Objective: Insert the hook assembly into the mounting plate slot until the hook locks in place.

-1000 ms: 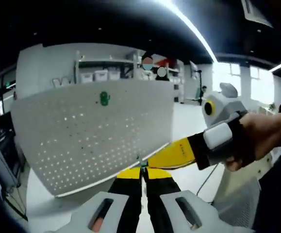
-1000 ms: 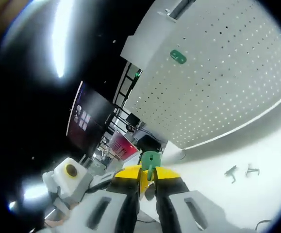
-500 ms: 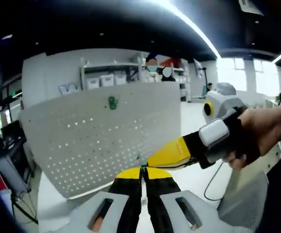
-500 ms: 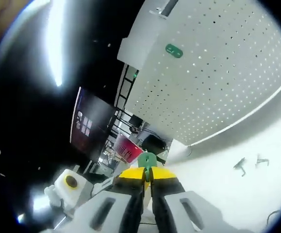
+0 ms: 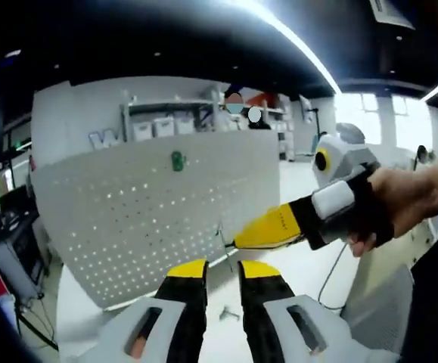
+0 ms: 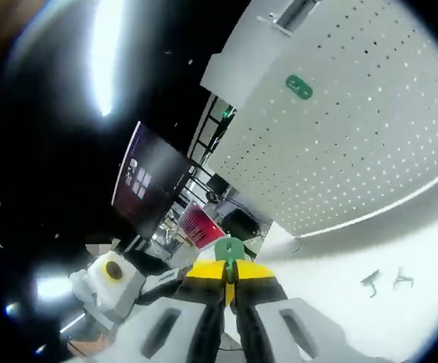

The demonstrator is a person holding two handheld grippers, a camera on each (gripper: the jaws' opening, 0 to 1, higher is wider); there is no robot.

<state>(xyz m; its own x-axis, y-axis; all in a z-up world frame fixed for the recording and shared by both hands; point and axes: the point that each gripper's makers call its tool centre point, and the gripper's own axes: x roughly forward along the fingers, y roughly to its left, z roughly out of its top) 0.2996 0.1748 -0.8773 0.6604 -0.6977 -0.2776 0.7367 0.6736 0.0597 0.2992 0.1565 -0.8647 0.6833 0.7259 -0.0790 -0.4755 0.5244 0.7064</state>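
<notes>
Right gripper view has my right gripper point(image 6: 231, 266) clamped on the green hook assembly point(image 6: 229, 249), aimed at the white pegboard mounting plate point(image 6: 355, 136) standing on the desk point(image 6: 370, 318), where another green hook point(image 6: 299, 87) already hangs. My left gripper point(image 5: 222, 270) is parted and holds nothing, freed so the right one can carry the hook to a slot. Spare metal hooks point(image 6: 385, 281) lie on the desk.
</notes>
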